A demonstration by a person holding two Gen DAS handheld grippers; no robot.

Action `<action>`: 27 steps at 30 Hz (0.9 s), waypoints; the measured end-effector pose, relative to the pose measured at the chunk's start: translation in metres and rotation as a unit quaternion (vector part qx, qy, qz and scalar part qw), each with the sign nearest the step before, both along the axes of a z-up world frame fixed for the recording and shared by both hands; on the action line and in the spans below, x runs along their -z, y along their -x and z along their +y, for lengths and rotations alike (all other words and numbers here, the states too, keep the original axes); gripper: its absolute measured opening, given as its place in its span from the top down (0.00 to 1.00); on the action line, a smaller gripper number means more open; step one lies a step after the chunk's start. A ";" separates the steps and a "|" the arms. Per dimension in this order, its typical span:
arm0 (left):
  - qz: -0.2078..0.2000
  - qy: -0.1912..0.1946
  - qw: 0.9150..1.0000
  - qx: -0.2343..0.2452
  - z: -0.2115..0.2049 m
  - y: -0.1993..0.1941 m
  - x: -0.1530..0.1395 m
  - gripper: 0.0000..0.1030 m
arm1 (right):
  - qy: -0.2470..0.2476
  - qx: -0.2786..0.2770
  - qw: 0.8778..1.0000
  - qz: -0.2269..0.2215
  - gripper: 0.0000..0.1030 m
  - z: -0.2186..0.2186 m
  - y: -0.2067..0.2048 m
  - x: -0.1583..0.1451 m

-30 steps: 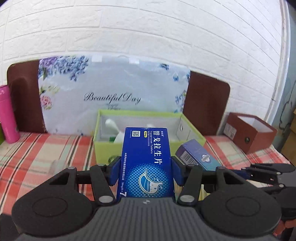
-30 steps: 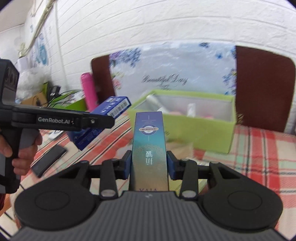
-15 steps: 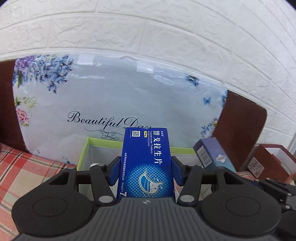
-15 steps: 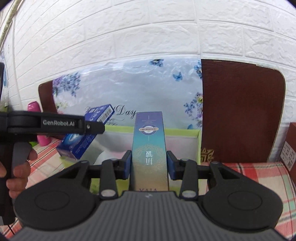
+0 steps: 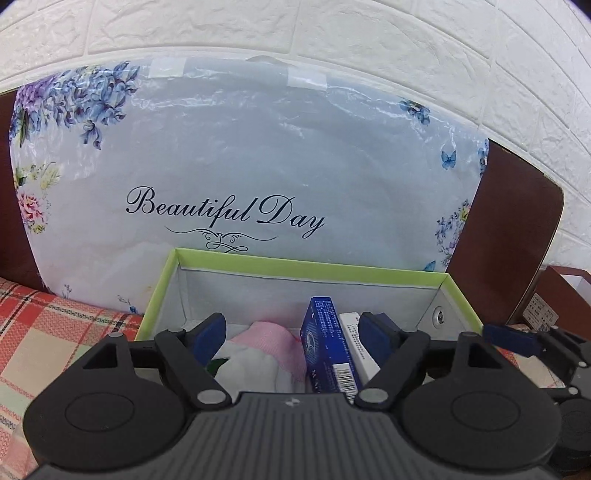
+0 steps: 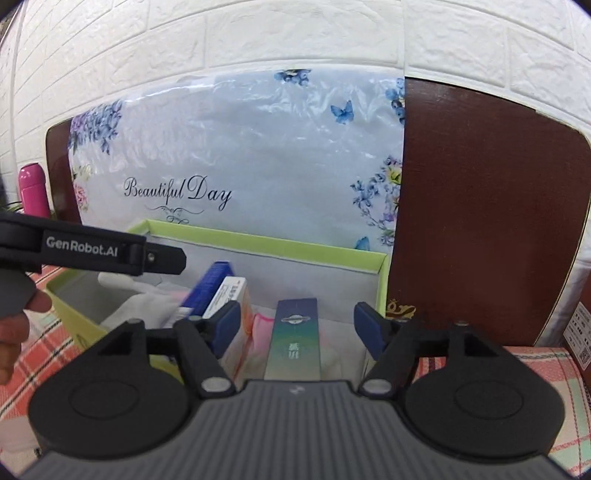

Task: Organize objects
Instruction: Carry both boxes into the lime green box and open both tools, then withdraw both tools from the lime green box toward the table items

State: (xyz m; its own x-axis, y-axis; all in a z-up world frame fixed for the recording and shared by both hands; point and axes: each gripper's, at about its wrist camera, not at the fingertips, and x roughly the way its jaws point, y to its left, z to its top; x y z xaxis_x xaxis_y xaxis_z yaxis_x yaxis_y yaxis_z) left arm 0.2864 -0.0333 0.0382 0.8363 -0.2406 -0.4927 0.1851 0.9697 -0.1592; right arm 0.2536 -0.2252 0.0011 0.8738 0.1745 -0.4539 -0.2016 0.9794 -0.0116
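Both your tools gape: left tool (image 5: 291, 328) above the blue box (image 5: 325, 347), right tool (image 6: 295, 325) above the teal box (image 6: 295, 339), lengthwise in the green bin (image 6: 295, 249)

I see a floral plastic-wrapped package (image 5: 258, 155) reading "Beautiful Day" leaning against a dark brown headboard (image 6: 487, 206) below the white brick wall (image 5: 332, 33). A pink bottle (image 6: 34, 190) stands at the far left. A brown box (image 5: 557, 299) sits at the right on the plaid bedcover (image 5: 48, 332).
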 end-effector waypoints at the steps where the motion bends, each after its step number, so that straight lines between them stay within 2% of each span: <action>1: 0.000 -0.002 1.000 -0.002 0.000 0.002 -0.002 0.21 | 0.001 0.002 1.000 -0.005 0.24 -0.001 0.004 -0.002; 3: 0.001 -0.008 1.000 -0.006 -0.001 0.010 -0.009 0.21 | 0.000 0.010 1.000 -0.017 0.12 -0.003 0.012 -0.009; 7: 0.006 -0.029 0.999 -0.018 -0.002 0.034 -0.024 0.21 | -0.019 0.018 0.999 -0.040 0.00 -0.009 0.035 -0.030; 10: 0.017 -0.042 0.999 -0.027 -0.002 0.056 -0.030 0.21 | -0.020 0.031 0.998 -0.044 0.00 -0.009 0.056 -0.043; 17: 0.009 -0.039 0.999 -0.028 0.004 0.111 -0.032 0.21 | -0.009 0.029 0.999 -0.040 0.00 -0.002 0.112 -0.051; 23: 0.014 -0.032 0.999 -0.015 0.015 0.151 -0.017 0.20 | -0.015 0.028 0.999 -0.043 0.00 -0.003 0.159 -0.046; 27: 0.023 -0.044 0.999 -0.019 0.020 0.175 0.003 0.20 | -0.025 0.029 0.999 -0.037 0.00 -0.004 0.189 -0.032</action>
